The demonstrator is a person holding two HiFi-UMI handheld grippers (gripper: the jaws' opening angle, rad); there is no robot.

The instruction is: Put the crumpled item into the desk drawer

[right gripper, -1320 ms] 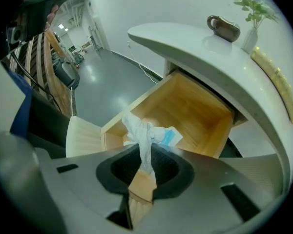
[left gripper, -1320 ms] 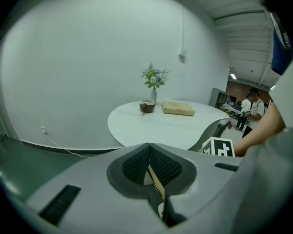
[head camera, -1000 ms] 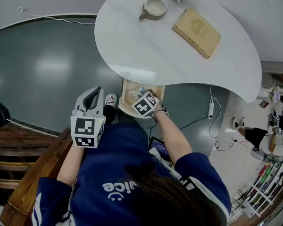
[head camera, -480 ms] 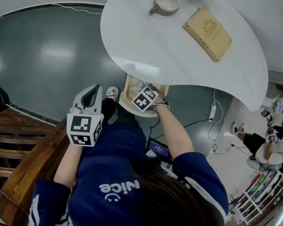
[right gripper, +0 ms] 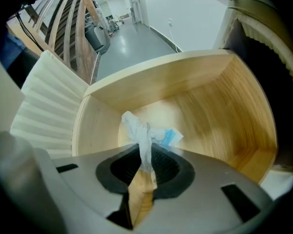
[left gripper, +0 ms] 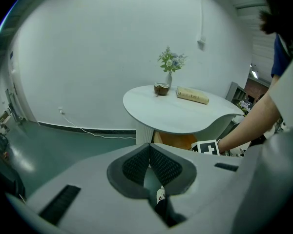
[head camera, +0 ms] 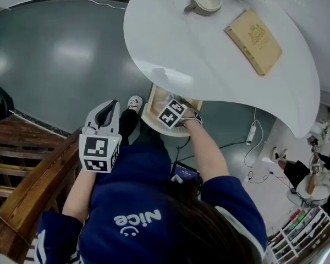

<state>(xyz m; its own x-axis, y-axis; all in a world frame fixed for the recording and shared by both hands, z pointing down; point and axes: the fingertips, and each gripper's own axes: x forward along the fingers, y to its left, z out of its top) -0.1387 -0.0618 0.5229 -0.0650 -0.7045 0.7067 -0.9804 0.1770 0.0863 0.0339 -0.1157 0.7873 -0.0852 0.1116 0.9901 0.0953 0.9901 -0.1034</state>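
My right gripper [right gripper: 145, 156] pinches the crumpled item [right gripper: 142, 130], a white wad with a blue scrap. The wad sticks out from between the jaws and hangs inside the open wooden desk drawer [right gripper: 224, 111], above its floor. My left gripper [left gripper: 148, 152] is closed on nothing, well apart from the drawer.

Premises: an office or showroom interior, commercial in character.

We note a polished grey-green floor [head camera: 55, 65] and a curved white desk [head camera: 198, 48] with a wooden drawer [right gripper: 224, 111] beneath it. The desk is dressed with a mug [head camera: 206, 0], a book [head camera: 261, 34] and a vase of flowers [left gripper: 169, 67]. A power strip [head camera: 252, 132], a stocked rack [head camera: 302, 230] and a lit corridor [right gripper: 122, 18] support this.
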